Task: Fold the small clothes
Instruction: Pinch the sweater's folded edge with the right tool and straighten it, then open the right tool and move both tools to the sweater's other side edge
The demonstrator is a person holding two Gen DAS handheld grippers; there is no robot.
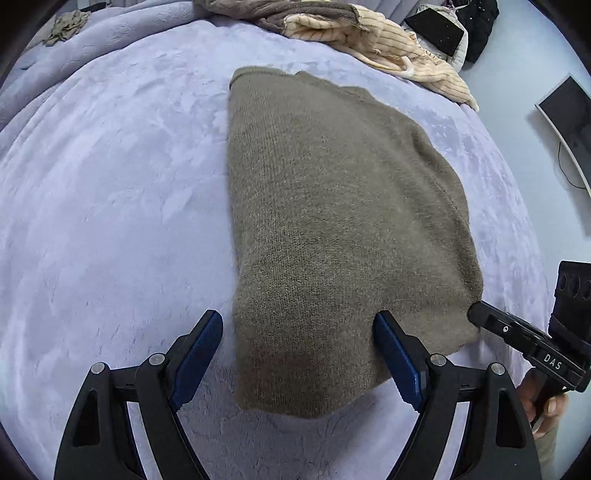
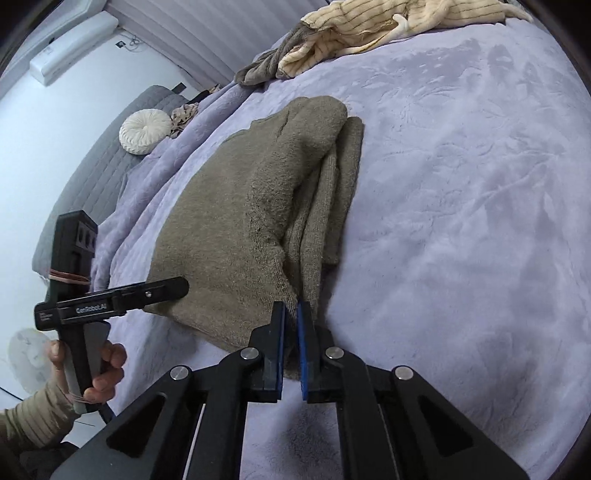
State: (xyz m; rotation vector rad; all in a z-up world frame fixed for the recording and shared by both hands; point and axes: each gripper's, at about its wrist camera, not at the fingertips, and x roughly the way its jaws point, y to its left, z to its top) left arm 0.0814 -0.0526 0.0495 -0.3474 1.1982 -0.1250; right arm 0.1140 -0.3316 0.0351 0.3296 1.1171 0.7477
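**A:** Blue-padded fingers of the left gripper [image 1: 297, 354] sit nearest in the left wrist view, spread wide and released, straddling the near end of the folded olive-brown knitted sweater [image 1: 332, 221]. One pad is over the knit, the other over the lavender plush bedspread [image 1: 110, 203]. Nothing is pinched.

**B:** And the risk there?

**A:** If those fingers clench where they are, they may catch only the top layer, or bedspread pile with it, and the fold would peel apart when lifted.

**B:** The right wrist view?

**A:** The right gripper [image 2: 291, 314] is clenched at the sweater's near corner, and its pads look to nip the edge. How many layers it has, the view cannot tell. The sweater lies mid-bed with stacked folds on its right side.

**B:** So?

**A:** A thin bite could slip, and one-sided pulling would skew the stack toward the cream striped garment [image 2: 369, 33].
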